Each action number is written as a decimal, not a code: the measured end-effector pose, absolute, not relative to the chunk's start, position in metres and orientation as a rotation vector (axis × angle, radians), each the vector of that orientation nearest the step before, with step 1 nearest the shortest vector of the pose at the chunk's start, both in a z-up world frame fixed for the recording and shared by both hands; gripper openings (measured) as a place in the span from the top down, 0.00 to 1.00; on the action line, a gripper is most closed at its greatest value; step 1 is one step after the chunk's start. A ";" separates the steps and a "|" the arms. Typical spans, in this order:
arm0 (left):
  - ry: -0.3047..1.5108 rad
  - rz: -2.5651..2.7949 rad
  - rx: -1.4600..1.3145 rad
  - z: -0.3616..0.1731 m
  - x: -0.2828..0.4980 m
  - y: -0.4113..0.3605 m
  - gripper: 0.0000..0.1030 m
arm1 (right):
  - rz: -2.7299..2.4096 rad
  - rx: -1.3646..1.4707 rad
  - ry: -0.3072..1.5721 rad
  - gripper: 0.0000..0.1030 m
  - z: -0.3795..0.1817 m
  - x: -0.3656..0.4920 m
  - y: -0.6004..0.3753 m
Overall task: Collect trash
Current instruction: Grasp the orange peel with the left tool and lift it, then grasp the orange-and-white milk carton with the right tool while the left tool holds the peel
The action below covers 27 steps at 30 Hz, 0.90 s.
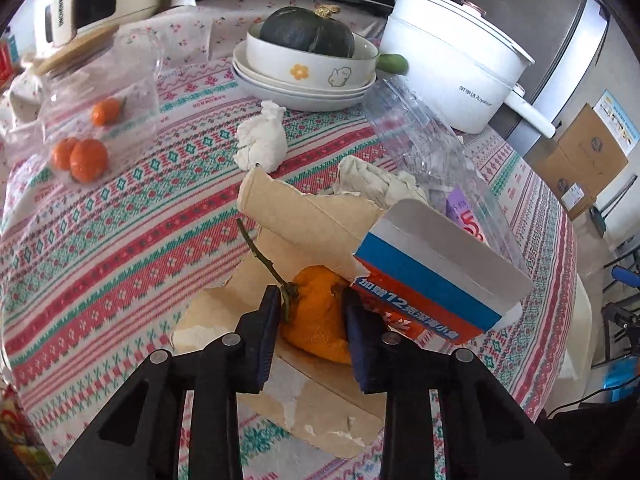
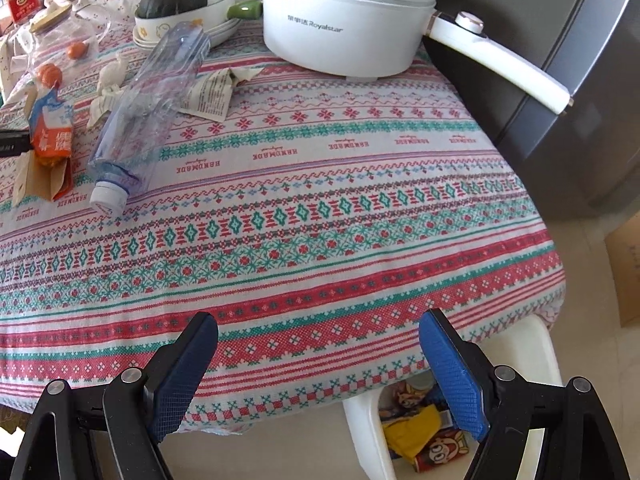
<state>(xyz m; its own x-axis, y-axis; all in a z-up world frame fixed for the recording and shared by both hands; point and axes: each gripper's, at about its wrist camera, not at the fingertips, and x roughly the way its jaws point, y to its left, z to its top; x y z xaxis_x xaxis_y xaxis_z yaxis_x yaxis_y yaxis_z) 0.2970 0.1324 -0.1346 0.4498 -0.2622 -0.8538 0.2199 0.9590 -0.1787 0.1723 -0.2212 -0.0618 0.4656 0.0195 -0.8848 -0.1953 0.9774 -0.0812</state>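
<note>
An orange peel (image 1: 316, 320) with a green stem lies on torn brown cardboard (image 1: 304, 216) on the patterned tablecloth. My left gripper (image 1: 312, 296) is shut on the peel, one blue pad on each side. A blue, white and orange carton (image 1: 432, 280) leans right beside it. A crushed clear plastic bottle (image 2: 152, 108), a white tissue wad (image 1: 262, 140) and crumpled paper (image 1: 372, 184) lie farther back. My right gripper (image 2: 319, 318) hangs open and empty over the table's near edge. Below it is a white bin (image 2: 360, 420) holding colourful wrappers.
A white electric pot (image 2: 344, 12) with a long handle stands at the back right. Stacked bowls hold a dark green squash (image 1: 308, 32). A clear bag of tangerines (image 1: 80, 156) lies at the left. A grey fridge (image 2: 560, 80) stands close to the table's right side.
</note>
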 end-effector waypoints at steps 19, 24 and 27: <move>0.910 -0.203 -0.331 -0.076 0.177 0.154 0.80 | 0.138 0.049 1.050 0.17 -0.045 0.160 -0.218; 0.897 -0.215 -0.364 -0.073 0.165 0.154 0.80 | 0.157 0.120 1.084 0.17 -0.054 0.157 -0.205; 0.899 -0.211 -0.359 -0.067 0.162 0.153 0.80 | 0.201 0.144 1.112 0.17 -0.058 0.156 -0.195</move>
